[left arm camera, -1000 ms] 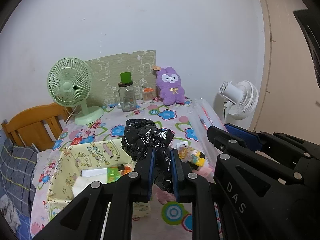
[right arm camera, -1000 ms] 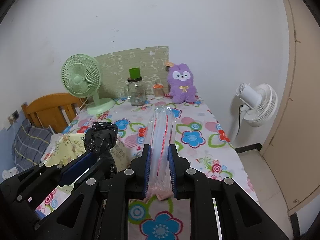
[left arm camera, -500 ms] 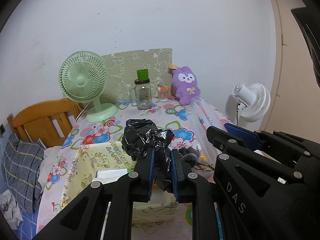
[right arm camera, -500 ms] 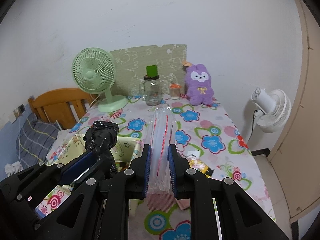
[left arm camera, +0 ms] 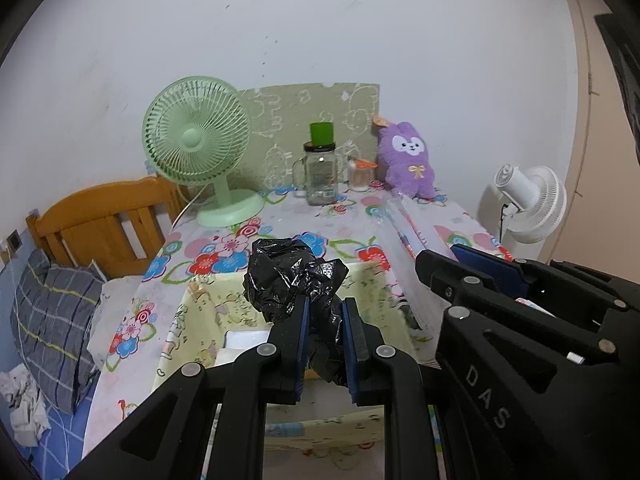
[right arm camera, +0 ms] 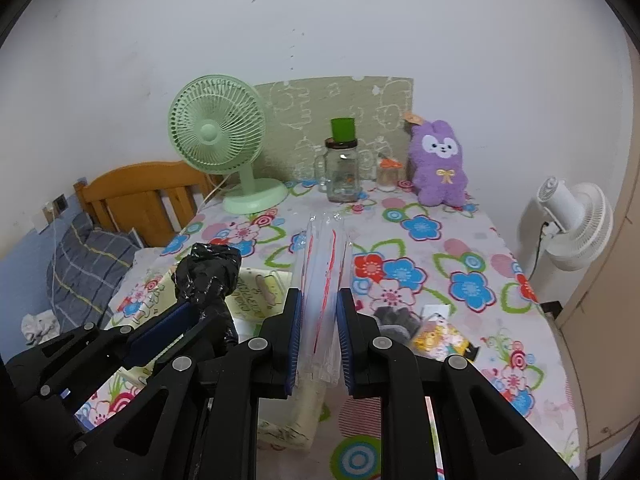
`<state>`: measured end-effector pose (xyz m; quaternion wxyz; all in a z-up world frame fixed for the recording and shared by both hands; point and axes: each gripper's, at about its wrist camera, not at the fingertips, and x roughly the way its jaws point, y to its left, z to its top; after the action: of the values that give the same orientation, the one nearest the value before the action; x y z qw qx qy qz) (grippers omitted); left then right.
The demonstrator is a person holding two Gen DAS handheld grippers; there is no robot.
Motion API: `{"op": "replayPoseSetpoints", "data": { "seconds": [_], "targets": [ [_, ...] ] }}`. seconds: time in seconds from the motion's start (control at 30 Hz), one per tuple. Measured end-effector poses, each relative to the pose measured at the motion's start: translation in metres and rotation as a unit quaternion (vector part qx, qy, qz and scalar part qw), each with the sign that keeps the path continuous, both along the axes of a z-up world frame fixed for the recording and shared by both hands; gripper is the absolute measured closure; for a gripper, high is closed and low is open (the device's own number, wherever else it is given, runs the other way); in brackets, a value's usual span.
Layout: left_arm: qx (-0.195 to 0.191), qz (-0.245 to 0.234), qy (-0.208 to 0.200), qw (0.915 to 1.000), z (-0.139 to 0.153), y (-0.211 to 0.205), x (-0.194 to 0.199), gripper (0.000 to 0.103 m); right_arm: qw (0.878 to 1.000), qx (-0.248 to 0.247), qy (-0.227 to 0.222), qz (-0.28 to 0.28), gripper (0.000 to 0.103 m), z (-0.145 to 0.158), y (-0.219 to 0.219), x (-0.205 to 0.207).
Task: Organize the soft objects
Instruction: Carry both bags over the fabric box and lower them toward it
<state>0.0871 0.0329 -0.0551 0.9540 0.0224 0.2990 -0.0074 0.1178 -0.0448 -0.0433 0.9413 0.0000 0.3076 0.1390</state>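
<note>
Black crinkled plastic bag sits bunched between the jaws of the left gripper, which are closed narrow on its lower part while the crumpled top bulges above the fingertips. It hangs over a pale yellow fabric box with cartoon prints, standing open on the desk with something white lying inside. From the right wrist view the same bag shows to the left, pinched by the blue pads of the other tool.

Clear plastic packaging with red lines is clamped between the jaws of the right gripper, standing up and reaching forward over the flowered cloth. In the left wrist view this clear packaging slants across the right side of the desk, above the box's right edge.

Near the right gripper, on the cloth, lie a dark small item and a yellow packet just beside it. At the far edge stand a green fan, a glass jar with a green cup on top, and a purple plush rabbit against the wall. A white fan stands off the desk to the right, and a wooden headboard to the left
</note>
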Motion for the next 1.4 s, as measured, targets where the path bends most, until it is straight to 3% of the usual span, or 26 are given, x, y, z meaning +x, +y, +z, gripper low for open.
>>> {"op": "replayPoseSetpoints", "data": {
  "seconds": [0.8, 0.9, 1.0, 1.2, 1.27, 1.33, 1.4],
  "targets": [
    [-0.023, 0.058, 0.071, 0.9955, -0.046, 0.051, 0.022, 0.088, 0.997, -0.013, 0.049, 0.064, 0.083, -0.037, 0.057, 0.027],
    [-0.028, 0.064, 0.082, 0.9942, -0.050, 0.056, 0.025, 0.081, 0.996, -0.015, 0.055, 0.070, 0.083, -0.041, 0.062, 0.031],
    [-0.030, 0.078, 0.090, 0.9924, -0.055, 0.060, 0.026, 0.068, 0.995, -0.014, 0.062, 0.077, 0.083, -0.045, 0.066, 0.034],
    [-0.026, 0.072, 0.096, 0.9924, -0.058, 0.060, 0.025, 0.063, 0.993, -0.008, 0.086, 0.086, 0.083, -0.055, 0.069, 0.043],
    [-0.026, 0.067, 0.100, 0.9924, -0.057, 0.059, 0.024, 0.054, 0.992, -0.007, 0.092, 0.089, 0.083, -0.057, 0.069, 0.044],
    [-0.022, 0.068, 0.098, 0.9926, -0.055, 0.057, 0.024, 0.036, 0.991, -0.007, 0.096, 0.093, 0.083, -0.058, 0.069, 0.044],
    [-0.021, 0.066, 0.096, 0.9929, -0.054, 0.057, 0.023, 0.036, 0.990, -0.002, 0.102, 0.097, 0.081, -0.058, 0.068, 0.044]
  ]
}}
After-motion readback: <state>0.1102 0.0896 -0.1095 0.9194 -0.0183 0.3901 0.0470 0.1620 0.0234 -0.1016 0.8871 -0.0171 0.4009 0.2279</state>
